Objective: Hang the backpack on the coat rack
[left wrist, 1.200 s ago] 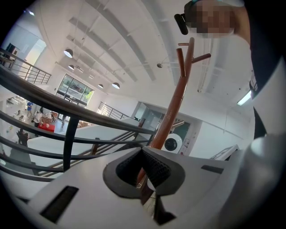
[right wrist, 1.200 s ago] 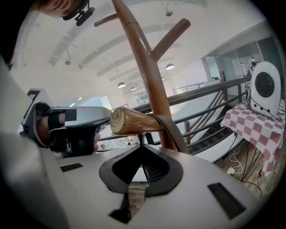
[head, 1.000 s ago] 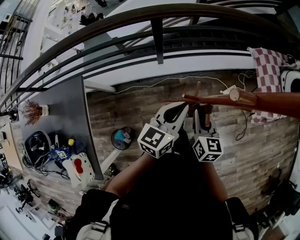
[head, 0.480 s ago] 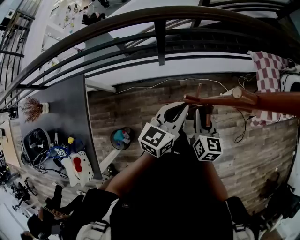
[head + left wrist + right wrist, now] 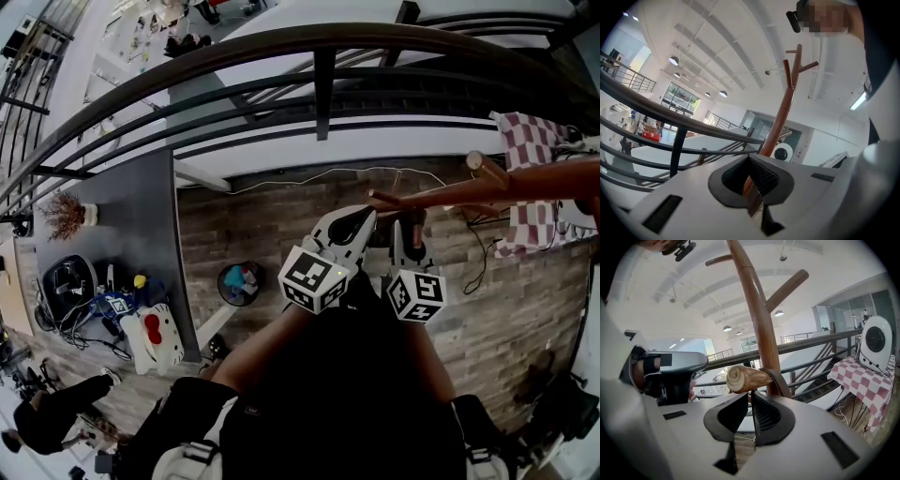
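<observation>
- The big black fabric backpack (image 5: 347, 403) fills the bottom middle of the head view. It sits right under both marker cubes and hides the arms.
- The left tongs (image 5: 751, 185) have their pads squeezed together on a thin brown band. It's the same colour as the brown leather strap (image 5: 782, 380) of the pack.
- The right tongs (image 5: 750, 413) have their pads pulled in close, leaving just a narrow slit with floorboards showing through. The strap drops behind their tip, so honestly I can't tell if they're biting it or not.
- The strap is looped over a short round-ended wooden peg (image 5: 747, 378). It sits snug against the pole where the peg sticks out, just above the right tongs.
- The peg belongs to the tall reddish-brown wooden coat rack (image 5: 759, 319), and more pegs branch off higher up.
- In the head view the two tongs sit side by side, close together, tips pointed at the rack's pole, over the wood-plank floor (image 5: 272, 225).
- Behind the rack is a dark metal railing (image 5: 319, 84).
- Off to the right there's a red-and-white checked cloth (image 5: 525, 141) with a white round-faced appliance (image 5: 876, 343) on it.
- Far left is a dark grey tabletop (image 5: 141, 216), with clutter by its lower end.
</observation>
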`<state>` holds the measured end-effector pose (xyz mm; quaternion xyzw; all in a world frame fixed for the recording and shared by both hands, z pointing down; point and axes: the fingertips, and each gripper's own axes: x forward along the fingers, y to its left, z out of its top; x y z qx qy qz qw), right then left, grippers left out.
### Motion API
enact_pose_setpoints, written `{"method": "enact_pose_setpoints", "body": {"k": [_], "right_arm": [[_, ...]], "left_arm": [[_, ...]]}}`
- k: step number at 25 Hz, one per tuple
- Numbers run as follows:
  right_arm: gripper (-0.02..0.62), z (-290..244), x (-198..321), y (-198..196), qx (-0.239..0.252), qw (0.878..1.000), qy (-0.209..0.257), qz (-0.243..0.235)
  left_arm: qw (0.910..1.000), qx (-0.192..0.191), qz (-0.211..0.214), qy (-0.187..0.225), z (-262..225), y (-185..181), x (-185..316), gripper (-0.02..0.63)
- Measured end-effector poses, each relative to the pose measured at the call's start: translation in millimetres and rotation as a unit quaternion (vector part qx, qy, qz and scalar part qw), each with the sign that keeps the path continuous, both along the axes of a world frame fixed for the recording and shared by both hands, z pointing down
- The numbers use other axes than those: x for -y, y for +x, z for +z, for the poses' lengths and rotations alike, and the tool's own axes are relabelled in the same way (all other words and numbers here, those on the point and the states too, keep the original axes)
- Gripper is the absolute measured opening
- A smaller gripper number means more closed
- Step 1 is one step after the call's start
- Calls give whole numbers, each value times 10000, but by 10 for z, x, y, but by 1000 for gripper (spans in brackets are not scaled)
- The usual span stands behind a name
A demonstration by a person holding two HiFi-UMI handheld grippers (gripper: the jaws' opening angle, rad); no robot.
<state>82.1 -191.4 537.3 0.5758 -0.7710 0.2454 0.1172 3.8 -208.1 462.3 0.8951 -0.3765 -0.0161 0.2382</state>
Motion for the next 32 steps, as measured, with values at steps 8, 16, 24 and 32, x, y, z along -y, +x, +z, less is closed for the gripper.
{"method": "enact_pose_setpoints", "body": {"k": [8, 16, 24, 32], "right_arm": [[28, -18, -63, 91, -160, 9997, 17, 174], [28, -1, -327, -67, -136, 9998, -35, 140], [15, -218, -441, -131, -83, 9997, 171, 150], [14, -356, -506, -159, -102, 9994, 303, -108]], "left_arm": [[9999, -58, -14, 107, -78, -39, -82, 8], [9997, -109, -19, 214, -151, -129, -241, 8], [9995, -143, -127, 237, -194, -252, -419, 8], [9990, -15, -348, 285, -189, -273, -511, 8]]}}
